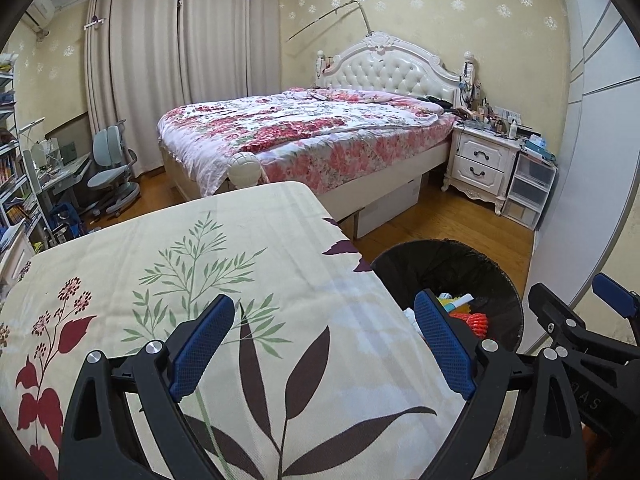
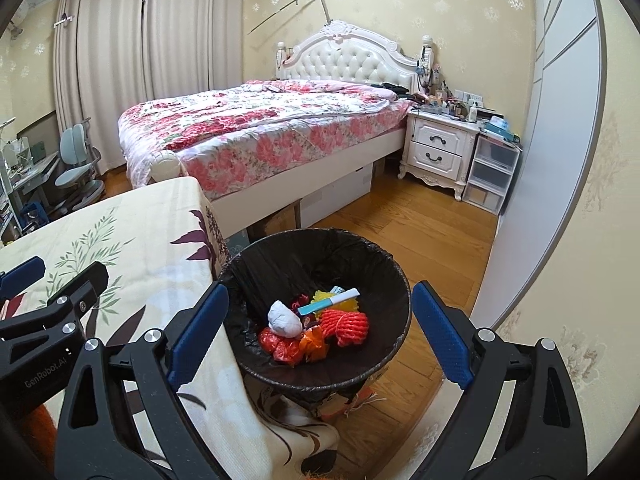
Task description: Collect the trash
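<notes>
Both the left claw [image 1: 324,344] and right claw [image 2: 320,334] hang released, empty. The trash [image 2: 316,328] already sits in the lined bin [image 2: 394,276] beside the surface [image 1: 224,248]: light, crumply, probably pinchable anywhere.

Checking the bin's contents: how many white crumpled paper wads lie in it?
1: the white paper wad lies at the left of the pile in the trash bin; others may be buried.

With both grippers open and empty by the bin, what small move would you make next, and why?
Probably swing the left gripper back across the tablecloth to look for leftovers. The visible cloth shows no trash, the trash bin already holds a white wad and red netting, and the right gripper holds nothing.
</notes>
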